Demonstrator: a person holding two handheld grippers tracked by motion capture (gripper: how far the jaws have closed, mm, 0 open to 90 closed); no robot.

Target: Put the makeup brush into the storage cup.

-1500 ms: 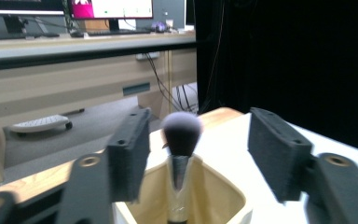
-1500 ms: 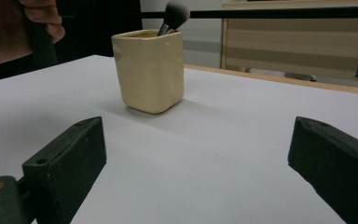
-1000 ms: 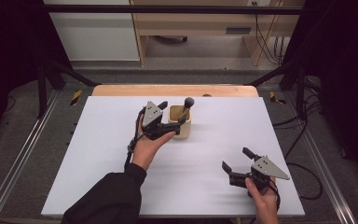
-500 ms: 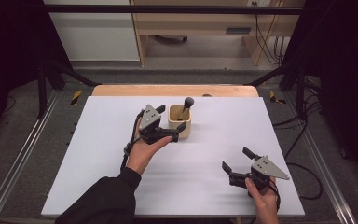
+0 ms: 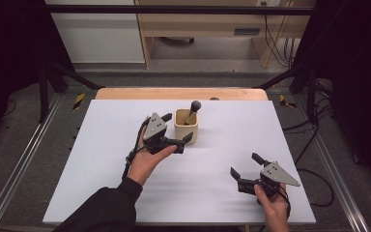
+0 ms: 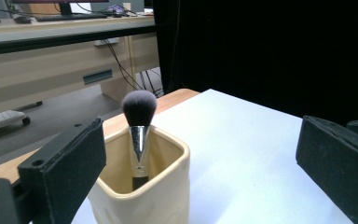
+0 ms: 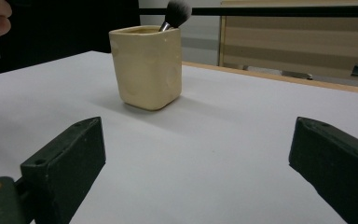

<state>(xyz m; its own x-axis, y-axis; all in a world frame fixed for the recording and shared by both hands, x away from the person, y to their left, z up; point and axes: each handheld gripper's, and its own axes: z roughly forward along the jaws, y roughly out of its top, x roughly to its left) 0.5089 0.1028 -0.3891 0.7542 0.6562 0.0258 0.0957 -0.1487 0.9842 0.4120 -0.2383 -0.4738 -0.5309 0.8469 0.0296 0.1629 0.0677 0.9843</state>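
I hold my left gripper (image 5: pixel 177 131) wide open beside the cup (image 5: pixel 186 125) with the brush (image 5: pixel 192 110); my right gripper (image 5: pixel 245 166) is wide open too.

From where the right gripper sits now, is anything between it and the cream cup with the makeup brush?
Nothing visible. Bare white table lies between the open right gripper and the cream cup holding the makeup brush. The left gripper, also open, sits on the cup's other side, outside that path.
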